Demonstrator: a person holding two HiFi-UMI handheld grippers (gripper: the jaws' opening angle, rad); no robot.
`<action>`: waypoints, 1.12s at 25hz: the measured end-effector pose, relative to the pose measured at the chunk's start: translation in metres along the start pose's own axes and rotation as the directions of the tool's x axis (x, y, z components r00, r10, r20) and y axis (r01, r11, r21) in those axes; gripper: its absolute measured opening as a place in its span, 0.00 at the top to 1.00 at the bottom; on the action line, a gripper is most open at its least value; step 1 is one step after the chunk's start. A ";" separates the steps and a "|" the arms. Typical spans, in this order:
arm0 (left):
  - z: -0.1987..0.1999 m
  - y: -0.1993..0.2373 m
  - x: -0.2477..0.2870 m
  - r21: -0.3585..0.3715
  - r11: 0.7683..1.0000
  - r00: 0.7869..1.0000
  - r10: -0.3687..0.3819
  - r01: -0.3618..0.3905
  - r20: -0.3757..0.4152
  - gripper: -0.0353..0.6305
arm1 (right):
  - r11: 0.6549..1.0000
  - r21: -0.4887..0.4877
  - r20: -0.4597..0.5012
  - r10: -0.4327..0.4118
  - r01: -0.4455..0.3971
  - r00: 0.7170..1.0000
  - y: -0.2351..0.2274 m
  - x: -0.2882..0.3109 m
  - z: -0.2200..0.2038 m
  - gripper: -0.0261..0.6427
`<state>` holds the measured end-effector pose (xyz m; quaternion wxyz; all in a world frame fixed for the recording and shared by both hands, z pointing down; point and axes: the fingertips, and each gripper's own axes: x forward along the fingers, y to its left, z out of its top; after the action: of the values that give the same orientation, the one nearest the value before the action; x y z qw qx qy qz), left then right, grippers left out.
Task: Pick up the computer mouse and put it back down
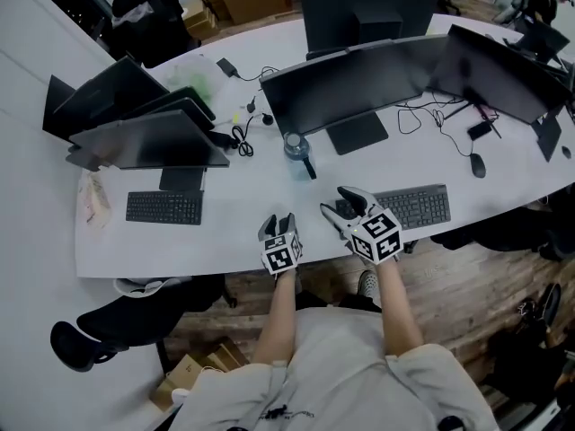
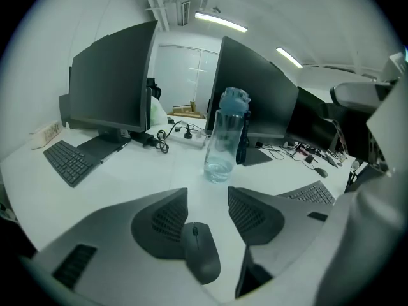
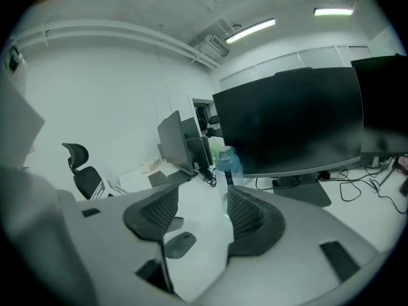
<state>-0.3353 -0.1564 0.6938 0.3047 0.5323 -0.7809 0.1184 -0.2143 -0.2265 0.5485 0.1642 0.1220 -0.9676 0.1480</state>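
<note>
White curved desk [image 1: 243,241]. Standing on it: several dark monitors (the centre monitor [image 1: 341,92] rests on a flat foot) and 1 clear water bottle [image 1: 297,151], upright just in front of that foot. Lying on it: left keyboard [image 1: 164,207], right keyboard [image 1: 415,206], computer mouse [image 2: 199,252] near the front edge, 2nd mouse [image 1: 478,164] far right, loose cables [image 1: 422,115].

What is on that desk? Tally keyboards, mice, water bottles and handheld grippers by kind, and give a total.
Keyboards: 2
Computer mice: 2; a dark oval at the far right edge is too small to tell
Water bottle: 1
Grippers: 2, the left gripper and the right gripper
Total: 7
</note>
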 end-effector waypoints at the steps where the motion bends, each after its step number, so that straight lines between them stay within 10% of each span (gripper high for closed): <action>1: -0.004 0.001 0.004 0.002 1.000 1.000 -0.002 0.002 -0.013 0.64 | 1.000 -0.005 -0.008 -0.003 0.003 1.000 0.002 0.002 -0.003 0.59; 7: -0.041 -0.003 0.035 0.129 0.991 0.995 -0.024 0.037 -0.098 0.59 | 0.992 -0.108 -0.105 -0.081 0.070 0.991 0.003 0.005 -0.027 0.60; 28: -0.103 0.009 0.053 0.042 0.999 0.955 0.036 -0.024 -0.293 0.51 | 0.987 -0.011 -0.057 -0.162 0.162 0.985 0.010 -0.018 -0.034 0.60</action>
<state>-0.3203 -0.1403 0.8082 0.4053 0.5025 -0.7327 0.2154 -0.1907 -0.2032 0.5705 0.2041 0.1955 -0.9498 0.1346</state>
